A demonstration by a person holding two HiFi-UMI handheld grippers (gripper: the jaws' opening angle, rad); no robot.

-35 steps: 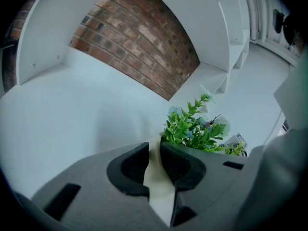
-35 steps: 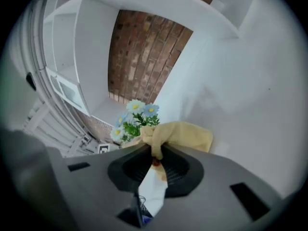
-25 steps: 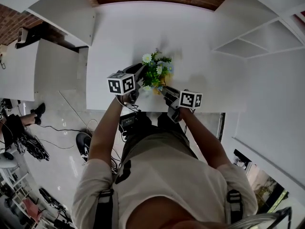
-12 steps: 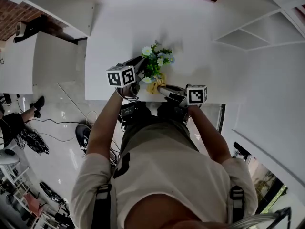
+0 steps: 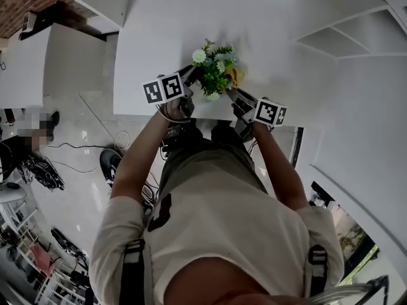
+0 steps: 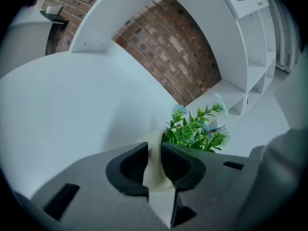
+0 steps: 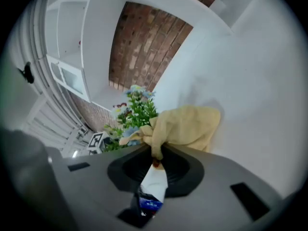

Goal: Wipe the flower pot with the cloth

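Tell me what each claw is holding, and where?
The left gripper clamps the flower pot by its rim; the right gripper pinches a bunched fold of the yellow cloth.

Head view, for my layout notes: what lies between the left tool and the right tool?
In the head view, the flower pot with its plant stands between left tool and right tool, the yellow cloth beside it.

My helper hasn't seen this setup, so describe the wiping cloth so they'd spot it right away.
On the white table, find the potted plant near the person's edge. The cloth is bunched at its right side, pinched in the right gripper. It is soft, crumpled and pale yellow, unlike the green, flowering plant.
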